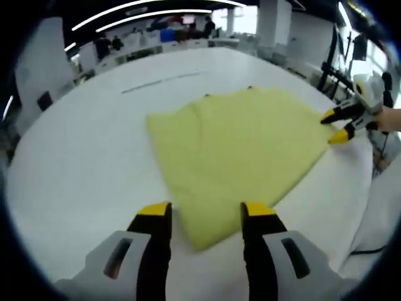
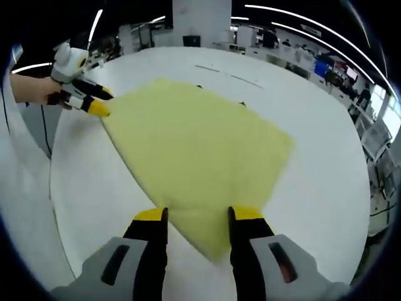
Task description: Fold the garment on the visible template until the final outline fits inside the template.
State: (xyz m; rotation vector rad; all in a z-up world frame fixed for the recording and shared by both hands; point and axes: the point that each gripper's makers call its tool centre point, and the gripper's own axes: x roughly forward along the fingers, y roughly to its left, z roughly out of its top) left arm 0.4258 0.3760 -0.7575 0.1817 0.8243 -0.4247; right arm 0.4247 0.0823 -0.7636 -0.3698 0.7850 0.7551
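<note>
A pale yellow garment (image 1: 244, 150) (image 2: 194, 150) lies flat and folded on a round white table (image 1: 81, 163) (image 2: 326, 188). In the left gripper view my left gripper (image 1: 207, 213) is open, its yellow-tipped jaws standing either side of the garment's near corner. In the right gripper view my right gripper (image 2: 197, 216) is open the same way over the opposite corner. Each gripper also appears in the other's view at the garment's far corner: the right gripper (image 1: 335, 126) and the left gripper (image 2: 100, 101), each held by a hand, jaws apart. Small dark marks (image 1: 249, 87) (image 2: 241, 103) peek out at the garment's edge.
A thin dark line (image 1: 160, 81) (image 2: 229, 75) is drawn on the table beyond the garment. The table edge runs close to both grippers. Cables and stands (image 1: 332, 69) are beside the table. Desks and people (image 1: 182, 28) fill the background hall.
</note>
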